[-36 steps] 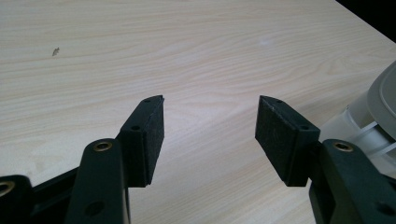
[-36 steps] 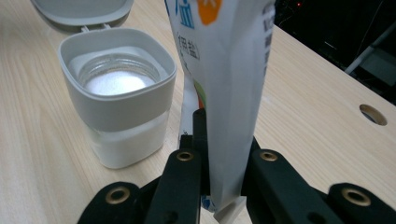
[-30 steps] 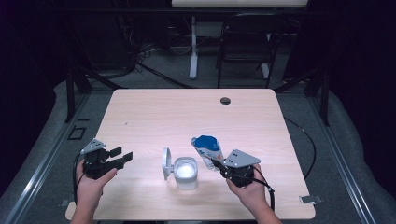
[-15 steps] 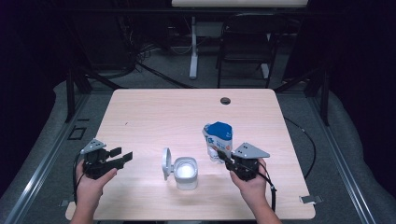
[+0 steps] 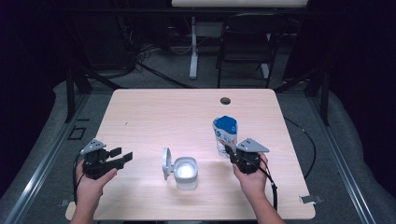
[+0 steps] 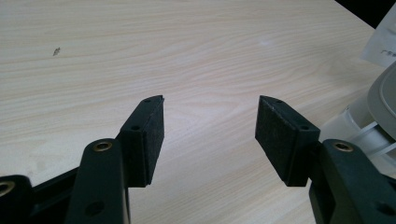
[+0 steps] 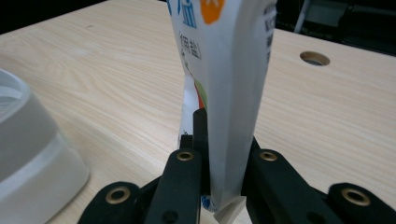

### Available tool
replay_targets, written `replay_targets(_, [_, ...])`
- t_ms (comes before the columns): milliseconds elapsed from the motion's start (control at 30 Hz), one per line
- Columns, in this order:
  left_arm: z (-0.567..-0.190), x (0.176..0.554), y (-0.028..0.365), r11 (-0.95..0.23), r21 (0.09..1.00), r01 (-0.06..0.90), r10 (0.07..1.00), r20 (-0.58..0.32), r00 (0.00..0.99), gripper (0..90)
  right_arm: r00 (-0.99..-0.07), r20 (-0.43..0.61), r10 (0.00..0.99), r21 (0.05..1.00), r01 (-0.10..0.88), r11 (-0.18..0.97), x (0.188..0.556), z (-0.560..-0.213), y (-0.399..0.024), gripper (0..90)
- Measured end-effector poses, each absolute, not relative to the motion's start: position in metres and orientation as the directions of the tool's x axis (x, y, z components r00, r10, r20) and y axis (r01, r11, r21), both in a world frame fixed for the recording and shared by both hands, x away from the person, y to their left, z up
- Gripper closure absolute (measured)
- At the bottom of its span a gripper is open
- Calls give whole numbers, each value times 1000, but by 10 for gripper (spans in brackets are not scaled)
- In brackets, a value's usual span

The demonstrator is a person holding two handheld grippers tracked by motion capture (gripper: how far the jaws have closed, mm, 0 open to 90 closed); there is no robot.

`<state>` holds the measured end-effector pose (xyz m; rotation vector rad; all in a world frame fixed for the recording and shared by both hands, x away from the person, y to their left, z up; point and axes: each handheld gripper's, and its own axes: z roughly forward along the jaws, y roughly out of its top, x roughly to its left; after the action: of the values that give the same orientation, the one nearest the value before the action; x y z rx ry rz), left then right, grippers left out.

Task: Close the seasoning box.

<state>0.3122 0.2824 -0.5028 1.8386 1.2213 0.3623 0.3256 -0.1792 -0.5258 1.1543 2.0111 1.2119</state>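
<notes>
On the table (image 5: 154,112) stand one white open-lidded container (image 5: 185,172) and one blue-topped pouch (image 5: 225,135), upright at the container's two o'clock. The right gripper (image 5: 230,152) has its fingers (image 7: 196,154) pinched nearly shut on the pouch's bottom edge. So low a hold could let the floppy pouch tip over or slip; the left gripper (image 5: 122,159), at the container's nine o'clock, has its fingers wide apart on nothing.

Bright light on the table (image 5: 154,116), dark surroundings, soft overall focus.
</notes>
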Motion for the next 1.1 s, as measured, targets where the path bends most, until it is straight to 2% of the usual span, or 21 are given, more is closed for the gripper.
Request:
replay_targets(433, [-504,313,281,-136,788,601,854,-215,475,425,-446,-10,895,852,465,240,339,-546,-183,852])
replay_targets(1100, [-505,313,281,-135,789,599,852,-215,477,425,-446,-36,894,830,486,276,342,-551,-182,833])
